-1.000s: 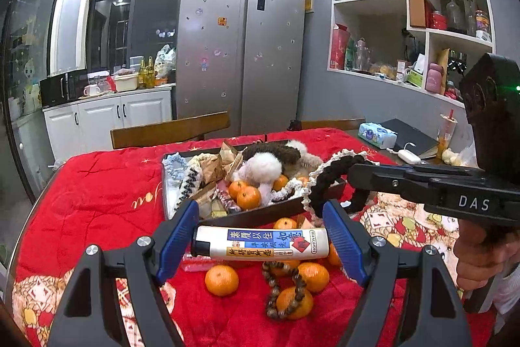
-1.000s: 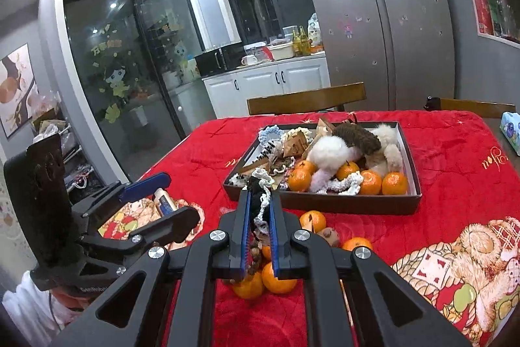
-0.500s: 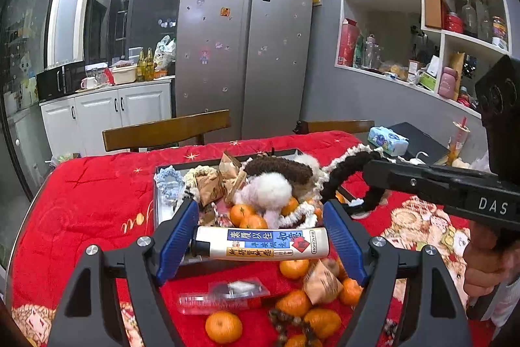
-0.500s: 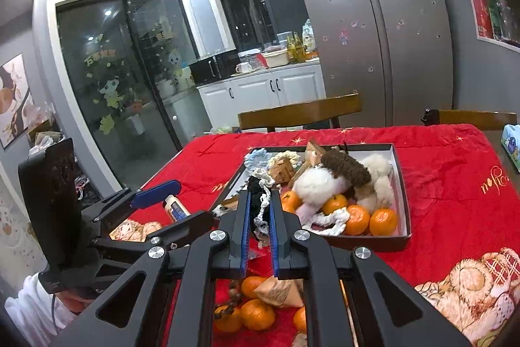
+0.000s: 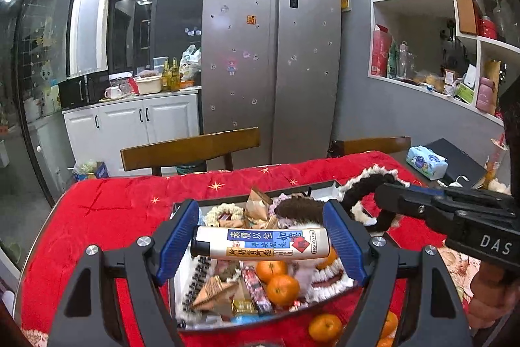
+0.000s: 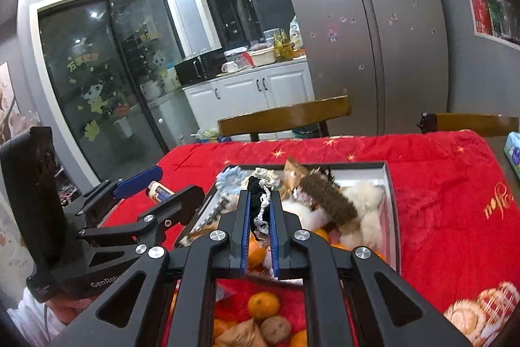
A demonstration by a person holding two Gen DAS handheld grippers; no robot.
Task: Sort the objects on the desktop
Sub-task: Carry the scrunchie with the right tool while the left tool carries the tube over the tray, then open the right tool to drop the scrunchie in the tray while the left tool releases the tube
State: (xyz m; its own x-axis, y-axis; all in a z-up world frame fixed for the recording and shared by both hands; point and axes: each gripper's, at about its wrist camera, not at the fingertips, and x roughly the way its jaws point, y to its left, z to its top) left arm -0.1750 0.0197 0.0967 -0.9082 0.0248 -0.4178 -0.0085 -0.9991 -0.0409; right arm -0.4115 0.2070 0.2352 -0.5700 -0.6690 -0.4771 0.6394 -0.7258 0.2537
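Nearest my left camera, one left gripper (image 5: 261, 244): its two blue pads (image 5: 177, 238) are spread wide and clamped on the ends of one tube (image 5: 260, 244), held crosswise above the near half of the tray (image 5: 325, 189). I read "FASHION" on the tube's right end; the Chinese characters on its label I cannot make out. Nearest my right camera, one right gripper (image 6: 260, 218): fingers nearly together, pinching one black scrunchie with white lace trim (image 6: 260, 200), which hangs above the tray's near rim. "DAS" is printed on the right gripper's body in the left view, "GenRob…" on the left gripper's body in the right view.

Below, on the red tablecloth (image 6: 438, 184) in front of the tray: three or more oranges (image 6: 263, 304) and one brown nut-like ball (image 6: 276, 329). One tray, holding at least two oranges, wrapped snacks, one brown fuzzy item (image 6: 326, 200) and white fluff.

Beyond the table: two wooden chair backs (image 5: 190, 148), one two-door fridge (image 5: 271, 60).
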